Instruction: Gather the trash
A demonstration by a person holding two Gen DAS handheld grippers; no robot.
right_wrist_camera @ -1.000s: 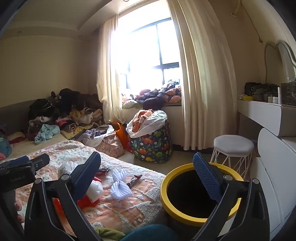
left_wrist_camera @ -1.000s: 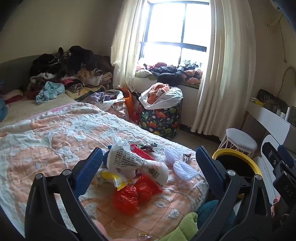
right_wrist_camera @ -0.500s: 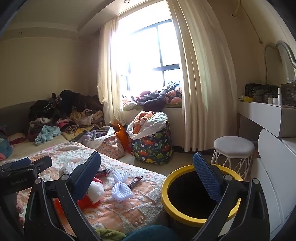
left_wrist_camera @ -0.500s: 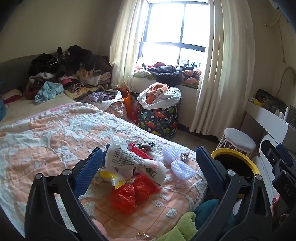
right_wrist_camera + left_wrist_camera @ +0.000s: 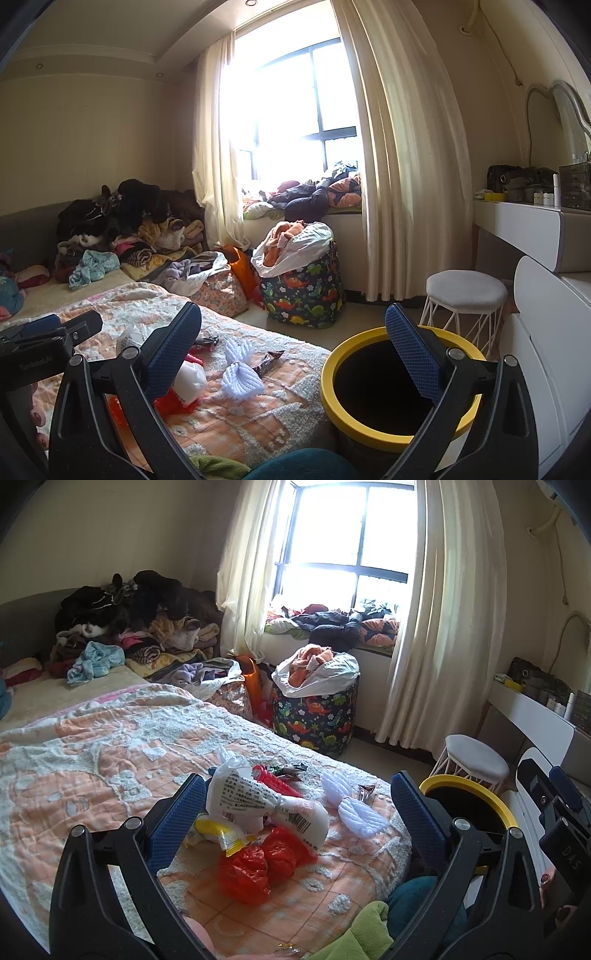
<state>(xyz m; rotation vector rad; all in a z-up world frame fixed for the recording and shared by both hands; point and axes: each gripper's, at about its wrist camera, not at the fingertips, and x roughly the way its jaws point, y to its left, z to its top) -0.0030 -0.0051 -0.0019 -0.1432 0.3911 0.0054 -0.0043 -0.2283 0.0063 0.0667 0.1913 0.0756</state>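
A heap of trash lies at the bed's near corner: a white printed plastic bag point(image 5: 255, 797), a yellow wrapper point(image 5: 221, 836), a crumpled red bag point(image 5: 258, 864), a red wrapper point(image 5: 275, 781) and a white foam net point(image 5: 352, 803). My left gripper point(image 5: 295, 808) hangs open just in front of the heap, holding nothing. A yellow-rimmed black bin point(image 5: 391, 384) stands on the floor beside the bed. My right gripper point(image 5: 295, 347) is open and empty, with its right finger over the bin's rim. The foam net point(image 5: 240, 371) and a dark candy wrapper point(image 5: 269, 360) show in the right wrist view.
An orange quilt point(image 5: 92, 753) covers the bed. Piled clothes point(image 5: 129, 627) sit at its far end. A dinosaur-print hamper point(image 5: 317, 712) stands by the window, a white stool point(image 5: 465, 295) and a white dresser point(image 5: 554, 332) to the right. Green and teal cloth point(image 5: 373, 923) lies near me.
Both grippers have crept slightly closer to the bed corner and the bin. Both stay open, and no trash has moved.
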